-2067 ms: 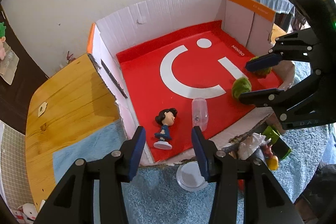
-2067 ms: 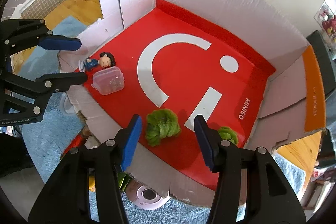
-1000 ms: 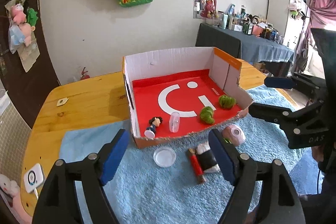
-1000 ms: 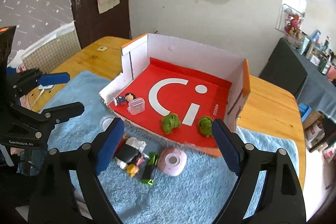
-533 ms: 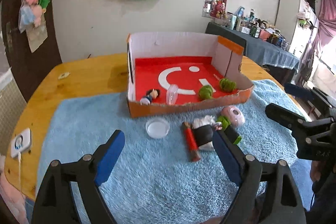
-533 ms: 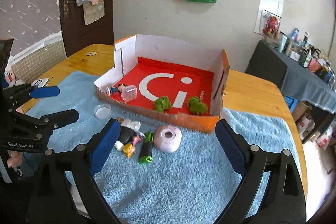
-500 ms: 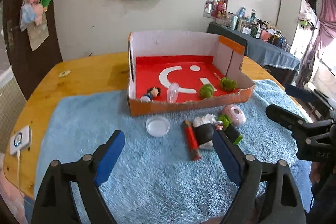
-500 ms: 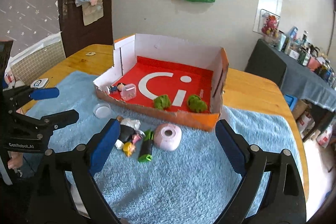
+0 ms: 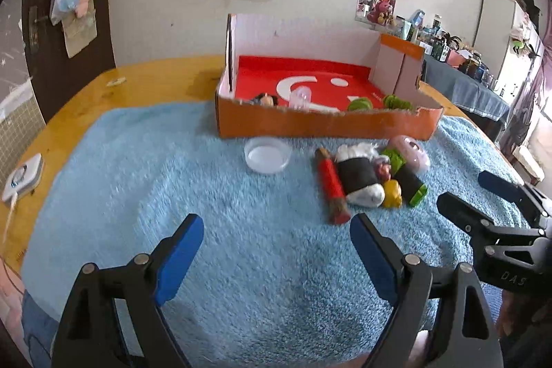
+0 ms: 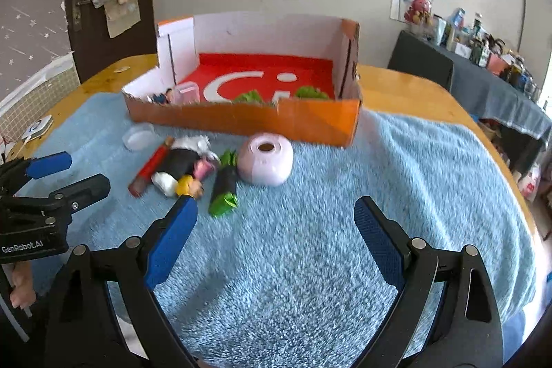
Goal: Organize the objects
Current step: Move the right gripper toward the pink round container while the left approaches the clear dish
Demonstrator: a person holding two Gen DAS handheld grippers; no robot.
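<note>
Left claw (image 9: 276, 240) spread wide, empty, hovering low over blue towel (image 9: 241, 247) on wooden worktop (image 9: 151, 85). Right claw (image 10: 276, 223) likewise spread wide, holding nothing, above same towel. Orange cardboard box (image 9: 324, 123) with red floor at 12 o'clock from left claw. Inside box: small doll figure (image 9: 265, 99), clear plastic container (image 9: 301, 97), two green leafy toys (image 9: 360, 104) along front wall. On towel just outside box front: clear round lid (image 9: 267, 155) at 12 o'clock; red stick (image 9: 332, 185), black-and-white plush (image 9: 360, 178), yellow toy (image 9: 391, 194) and green-tipped black roll (image 9: 412, 185) bunched together at 1 o'clock; pink round pod (image 9: 410, 152) behind them, close to box. White gadget (image 9: 22, 176) at 9 o'clock on worktop edge.
</note>
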